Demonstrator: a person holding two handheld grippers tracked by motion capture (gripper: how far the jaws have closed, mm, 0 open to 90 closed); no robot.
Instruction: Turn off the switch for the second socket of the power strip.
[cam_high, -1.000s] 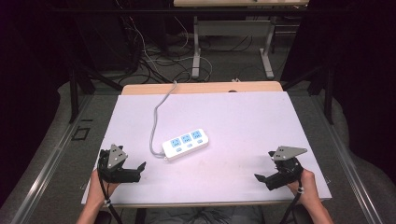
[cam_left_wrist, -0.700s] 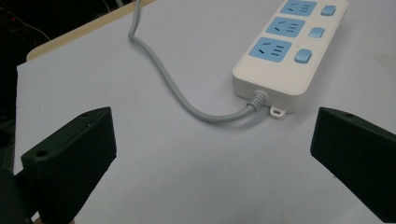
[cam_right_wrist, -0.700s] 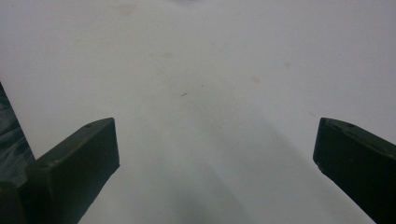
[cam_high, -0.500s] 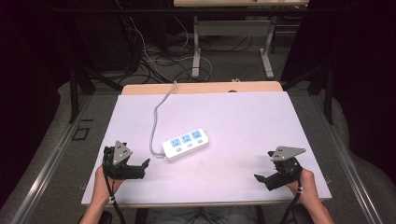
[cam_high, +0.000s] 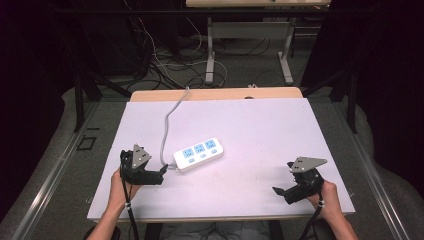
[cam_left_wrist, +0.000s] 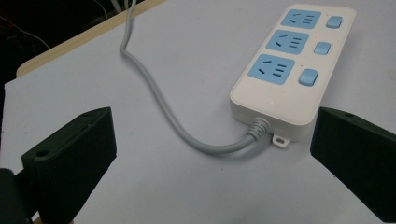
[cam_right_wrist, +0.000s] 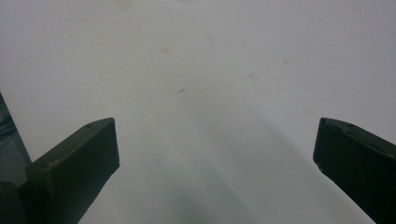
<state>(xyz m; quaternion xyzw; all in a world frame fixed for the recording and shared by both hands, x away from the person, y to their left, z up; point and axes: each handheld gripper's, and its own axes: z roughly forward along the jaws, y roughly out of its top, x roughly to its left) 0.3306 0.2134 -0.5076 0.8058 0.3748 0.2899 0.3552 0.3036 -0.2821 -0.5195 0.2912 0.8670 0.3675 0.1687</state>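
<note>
White sheet (cam_high: 260, 130) covers the table in the high view, where the left gripper (cam_high: 161, 172) lies just beside the cord end of the power strip (cam_high: 199, 154), its tips reaching toward it, and the right gripper (cam_high: 281, 191) sits well apart from the strip over bare sheet. In the left gripper view the jaws stand spread wide, the strip (cam_left_wrist: 292, 65) just ahead toward the right jaw, its grey cord (cam_left_wrist: 173, 119) curving between them. In the right gripper view the jaws are likewise spread wide over bare sheet (cam_right_wrist: 210, 84).
</note>
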